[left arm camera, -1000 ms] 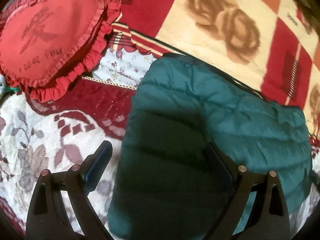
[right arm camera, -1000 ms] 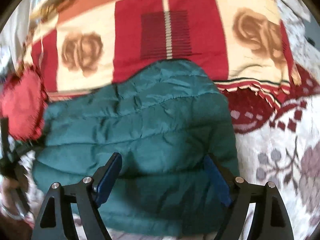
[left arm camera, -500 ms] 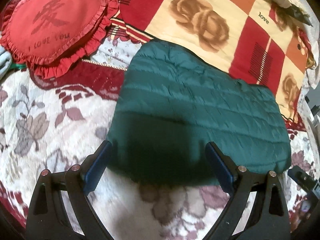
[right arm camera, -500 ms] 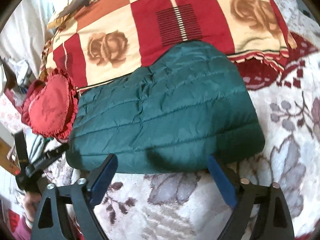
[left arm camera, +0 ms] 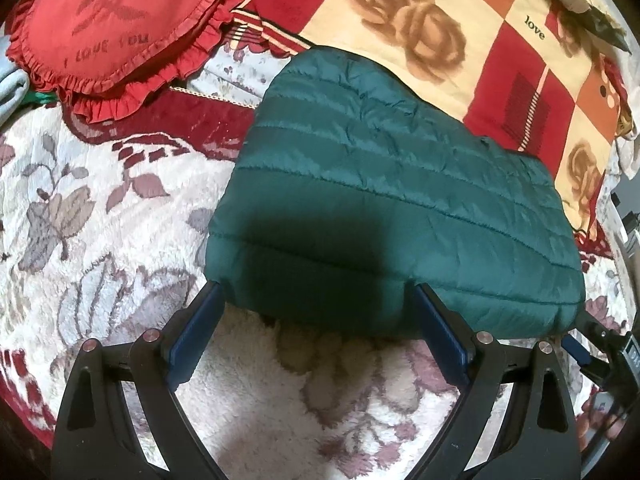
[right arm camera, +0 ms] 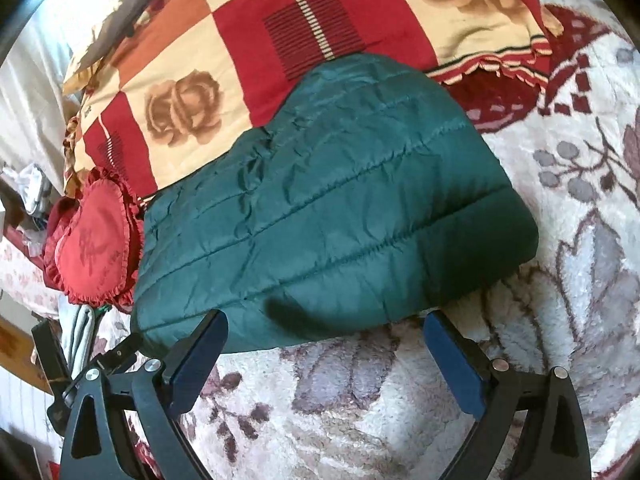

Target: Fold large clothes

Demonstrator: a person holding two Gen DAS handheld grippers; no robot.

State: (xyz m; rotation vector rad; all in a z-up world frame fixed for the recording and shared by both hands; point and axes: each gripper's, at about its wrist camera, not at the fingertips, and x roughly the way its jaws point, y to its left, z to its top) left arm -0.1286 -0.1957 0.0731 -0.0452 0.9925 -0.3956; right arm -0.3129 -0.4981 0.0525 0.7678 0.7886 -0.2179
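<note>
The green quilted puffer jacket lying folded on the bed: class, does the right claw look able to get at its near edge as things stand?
Probably yes. The right claw stands open just short of the green quilted puffer jacket, with only bare floral fleece blanket between. The red heart-shaped cushion lies off to the side, out of the way.

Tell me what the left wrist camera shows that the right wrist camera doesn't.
Only the left wrist view shows the "I love you" lettering on the heart cushion legibly, and the right gripper at its edge. Only the right wrist view shows the white curtain and clutter beside the bed. Both share the folded green jacket, the rose blanket and the floral bedspread.
</note>
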